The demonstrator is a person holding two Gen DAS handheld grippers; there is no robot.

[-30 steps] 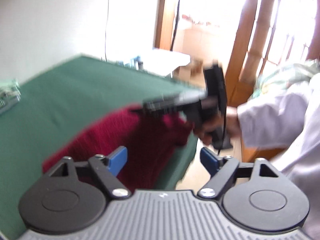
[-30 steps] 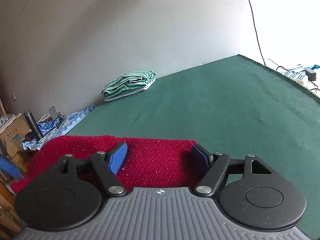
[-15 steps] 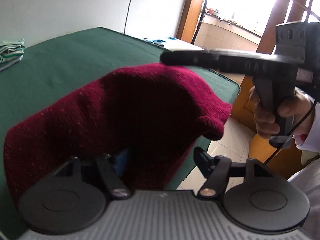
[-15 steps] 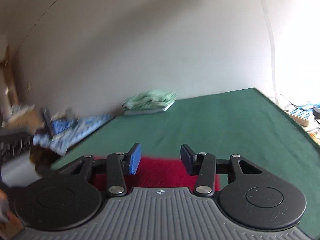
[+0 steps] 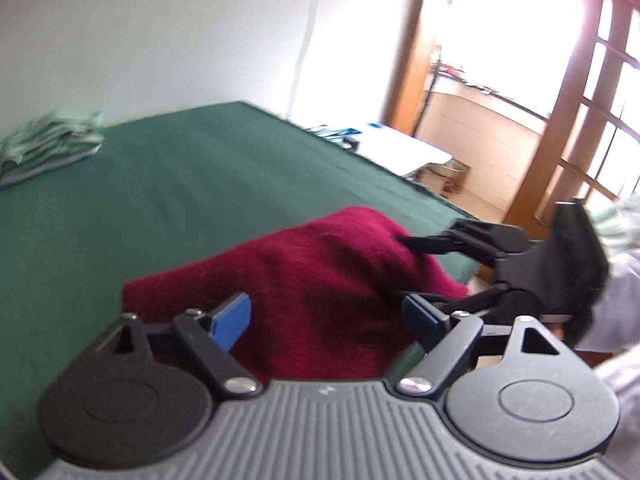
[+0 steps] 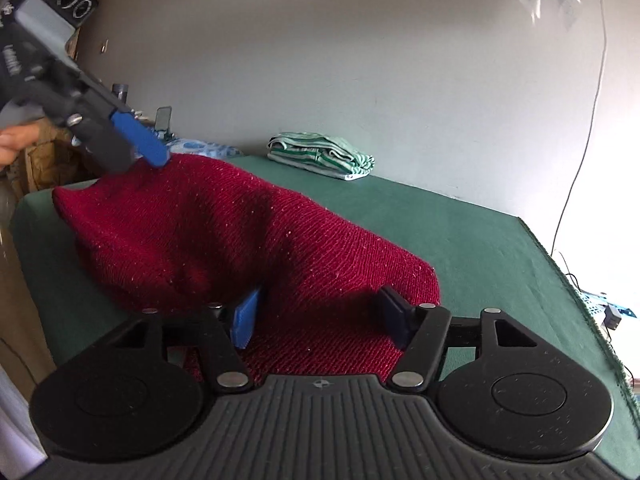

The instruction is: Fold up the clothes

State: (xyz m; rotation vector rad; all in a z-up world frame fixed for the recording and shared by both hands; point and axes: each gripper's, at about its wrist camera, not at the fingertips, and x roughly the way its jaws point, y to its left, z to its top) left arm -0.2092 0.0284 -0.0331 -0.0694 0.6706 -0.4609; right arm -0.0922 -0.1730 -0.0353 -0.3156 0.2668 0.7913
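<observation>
A dark red knit sweater (image 5: pixel 328 264) lies heaped at the near corner of the green-covered table (image 5: pixel 200 184). My left gripper (image 5: pixel 326 320) straddles its near edge. Its jaws are opening, and the blue pads stand wide with knit between them, not pinched. From the right, my right gripper (image 5: pixel 416 268) reaches in with one finger over the fabric and one below. In the right wrist view the sweater (image 6: pixel 248 232) bulges up between my right gripper (image 6: pixel 320 316), whose jaws are opening too. One blue pad (image 6: pixel 140 140) of the left gripper touches the sweater's peak.
A folded green-and-white striped garment (image 6: pixel 320 154) lies at the table's far side by the wall. A hand (image 6: pixel 16 140) and a white sleeve (image 5: pixel 624 280) are at the picture edges. A wooden door frame (image 5: pixel 560 120) and a low white table (image 5: pixel 400 148) stand past the table's edge (image 6: pixel 560 264).
The sweater, held up high half a second ago, has come down into a heap on the table. Both pairs of jaws stand wider than half a second ago. The right gripper has rolled.
</observation>
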